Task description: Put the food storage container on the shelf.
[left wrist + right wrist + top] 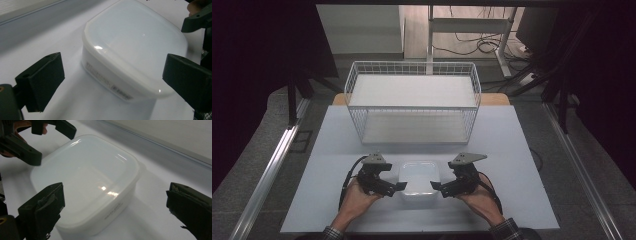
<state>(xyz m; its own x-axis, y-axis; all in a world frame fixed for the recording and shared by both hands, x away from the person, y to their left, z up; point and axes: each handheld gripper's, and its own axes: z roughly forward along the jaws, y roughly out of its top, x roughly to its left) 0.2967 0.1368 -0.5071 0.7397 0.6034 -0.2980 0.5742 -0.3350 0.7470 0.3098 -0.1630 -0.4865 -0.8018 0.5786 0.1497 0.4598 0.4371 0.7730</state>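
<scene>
High view: a white lidded container sits on the pale bench, near the front edge and about centred. The left tool is at the container's left side, held in the person's left hand; its jaw tips reach the container's lower left corner. The right tool mirrors it at the container's right side, held in the right hand, tips at the lower right corner. From here I cannot tell whether either tool touches the container. A grey three-cornered plate rides on top of each tool. Behind the container, well apart, stands a white wire basket, upright, with a flat white floor.

Left gripper view: the left tool stands wide, its two black jaws far apart at either side of the frame. The container lies between and just beyond them, its near edge towards the camera; neither jaw touches it. Rounded corners, translucent lid, small print on the near wall, too blurred to read. The other tool's jaw shows at upper right.

Right gripper view: the right tool is likewise wide, jaws spread. The container lies nearer the left jaw, which overlaps its wall; contact unclear. The right jaw stands apart from it over bare bench. The other tool's jaws show at upper left, also spread.
</scene>
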